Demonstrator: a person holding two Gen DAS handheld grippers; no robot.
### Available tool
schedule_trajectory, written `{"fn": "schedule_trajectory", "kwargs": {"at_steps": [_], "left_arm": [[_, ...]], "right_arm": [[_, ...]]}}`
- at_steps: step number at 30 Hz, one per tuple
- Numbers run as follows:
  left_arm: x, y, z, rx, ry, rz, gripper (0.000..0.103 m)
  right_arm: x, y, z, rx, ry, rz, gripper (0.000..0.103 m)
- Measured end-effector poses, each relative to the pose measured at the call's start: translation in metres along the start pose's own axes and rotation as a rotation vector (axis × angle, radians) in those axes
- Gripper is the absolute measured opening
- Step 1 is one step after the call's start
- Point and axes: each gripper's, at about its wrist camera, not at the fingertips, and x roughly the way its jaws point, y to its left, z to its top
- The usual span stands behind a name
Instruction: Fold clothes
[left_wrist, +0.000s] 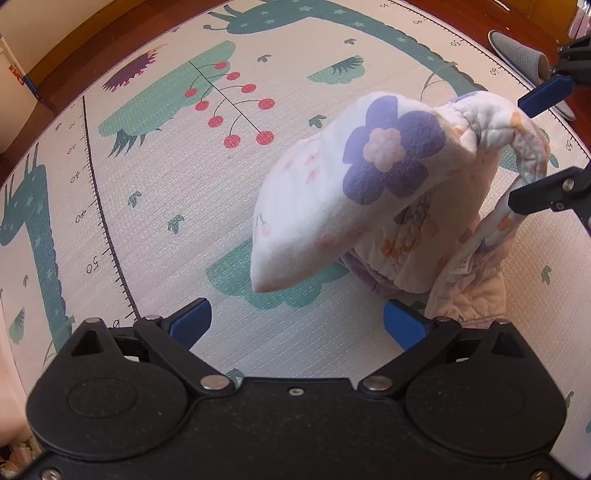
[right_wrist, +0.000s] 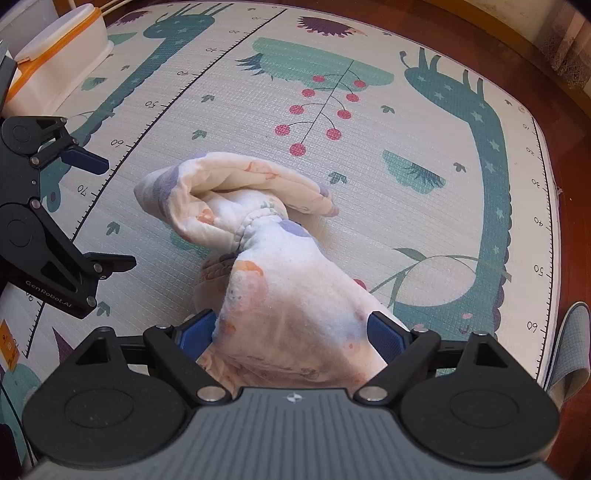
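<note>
Hanging from the right gripper (right_wrist: 291, 332), a flowered child's garment (left_wrist: 388, 184) is lifted near the middle of the play mat (left_wrist: 177, 177), its lower part bunched on the mat. The right jaws stand apart with the cloth draped between them; whether they pinch it cannot be told. The left gripper (left_wrist: 295, 321) is released, jaws wide and empty, just beside the garment. Judged advice: take a free edge with the left jaws, spread the cloth flat, then fold along a seam.

Soft quilted cloth garment (left_wrist: 369, 192) on a matt, grid-embossed foam mat (left_wrist: 184, 177); glossy wood floor (right_wrist: 576, 155).
</note>
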Motion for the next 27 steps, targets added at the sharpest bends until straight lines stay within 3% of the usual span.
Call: {"fn": "schedule_trajectory", "kwargs": {"at_steps": [12, 17, 18, 19, 22, 27], "left_arm": [[0.026, -0.009, 0.010, 0.012, 0.006, -0.030, 0.096], [0.036, -0.012, 0.010, 0.008, 0.008, -0.065, 0.084], [0.037, -0.012, 0.010, -0.005, 0.003, -0.084, 0.073], [0.038, -0.012, 0.009, -0.019, -0.002, -0.104, 0.068], [0.040, -0.013, 0.007, -0.061, -0.017, -0.165, 0.067], [0.043, -0.015, 0.003, -0.116, -0.040, -0.255, 0.067]], "right_arm": [[0.037, -0.114, -0.029, 0.259, 0.099, -0.140, 0.087], [0.043, -0.133, -0.030, 0.261, 0.123, -0.159, 0.087], [0.043, -0.133, -0.028, 0.251, 0.125, -0.157, 0.087], [0.040, -0.130, -0.026, 0.216, 0.117, -0.151, 0.087], [0.033, -0.121, -0.018, 0.108, 0.090, -0.130, 0.087], [0.016, -0.132, 0.003, 0.187, 0.005, 0.114, 0.087]]}}
